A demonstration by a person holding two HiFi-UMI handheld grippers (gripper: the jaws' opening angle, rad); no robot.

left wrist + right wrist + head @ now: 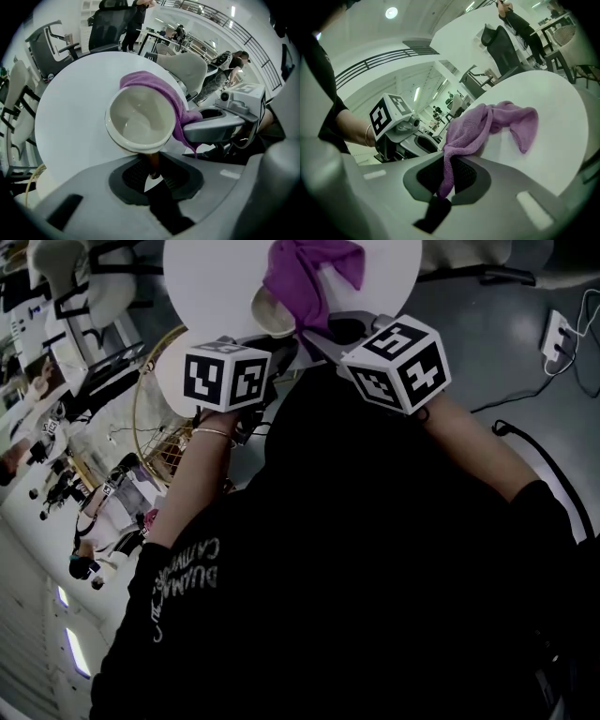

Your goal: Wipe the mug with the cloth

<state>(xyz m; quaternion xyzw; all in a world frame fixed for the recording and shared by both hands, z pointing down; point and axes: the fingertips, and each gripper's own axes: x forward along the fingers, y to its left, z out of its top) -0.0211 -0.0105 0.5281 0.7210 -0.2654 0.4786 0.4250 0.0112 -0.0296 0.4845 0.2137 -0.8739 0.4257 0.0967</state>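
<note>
A mug (139, 123), white inside, tilts with its mouth toward the camera over the round white table (70, 117). Its brown handle (153, 161) is pinched in my left gripper (153, 172), which is shut on it. A purple cloth (164, 93) drapes over the mug's far and right rim. My right gripper (447, 180) is shut on one end of that cloth (487, 124), which hides the mug in the right gripper view. In the head view the cloth (309, 277) covers the mug (272, 310), with the left gripper (267, 348) and right gripper (328, 334) close together below.
Office chairs (51, 44) and standing people (225, 70) surround the table. A gold wire frame (155, 427) stands at the table's left. A power strip (558, 334) with cables lies on the floor to the right. Bare tabletop (553, 140) stretches beyond the cloth.
</note>
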